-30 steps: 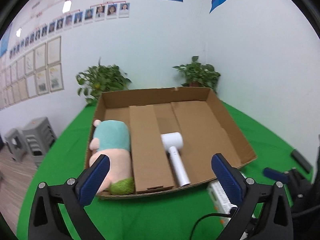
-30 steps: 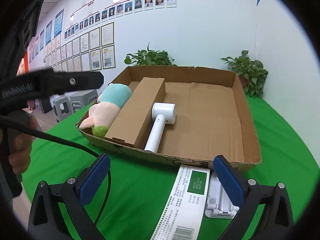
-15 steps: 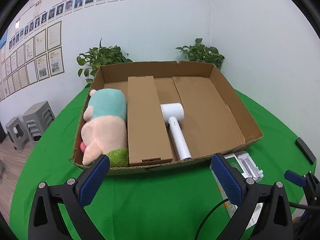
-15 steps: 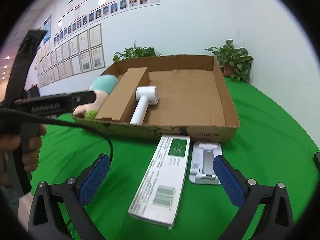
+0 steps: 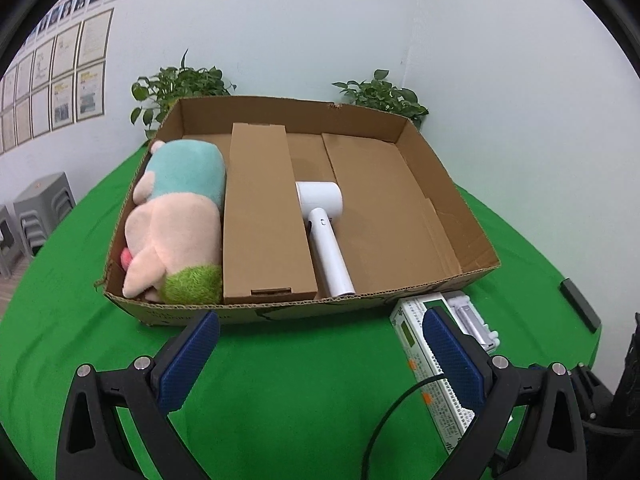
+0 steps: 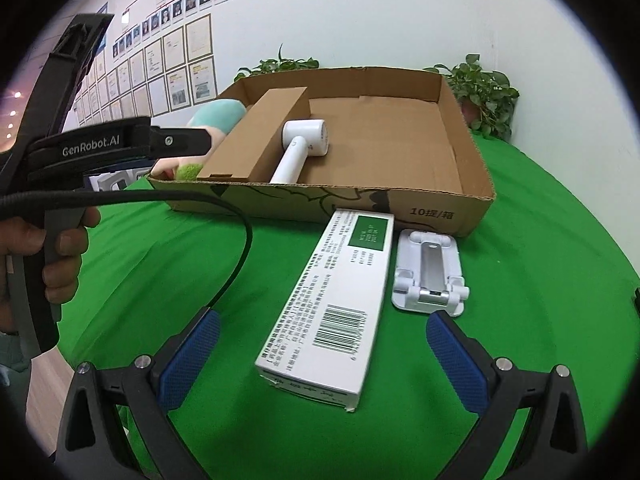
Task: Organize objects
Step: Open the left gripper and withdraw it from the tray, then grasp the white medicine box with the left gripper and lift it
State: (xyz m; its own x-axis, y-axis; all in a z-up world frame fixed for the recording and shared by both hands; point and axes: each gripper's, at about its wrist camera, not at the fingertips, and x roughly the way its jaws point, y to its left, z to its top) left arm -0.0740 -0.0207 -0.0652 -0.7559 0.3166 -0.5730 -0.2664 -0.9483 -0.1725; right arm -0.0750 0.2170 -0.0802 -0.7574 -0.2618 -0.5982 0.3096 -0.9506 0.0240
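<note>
A green-covered tabletop (image 5: 304, 380) carries a shallow open cardboard box (image 5: 460, 216), backed by a white wall hung with framed papers and two potted plants. Inside the box, from its left wall inward, lie a plush toy (image 5: 176, 220) in teal, peach and green, a long brown carton (image 5: 262, 216) touching the toy, and a white hair dryer (image 5: 324, 224) whose handle points toward the box's near wall; the box's right half is bare cardboard. Outside, just in front of the near wall, a long white-and-green printed packet box (image 6: 336, 304) lies flat on the cloth, with a white folding phone stand (image 6: 430, 276) just beside it on the right. The left tongs (image 5: 316, 360) hang over the cloth before the box, spread wide and holding nothing. The right tongs (image 6: 322, 360) are likewise wide and empty, flanking the near end of the packet box. A person's hand (image 6: 52, 256) grips the black handle of the left tool.
</note>
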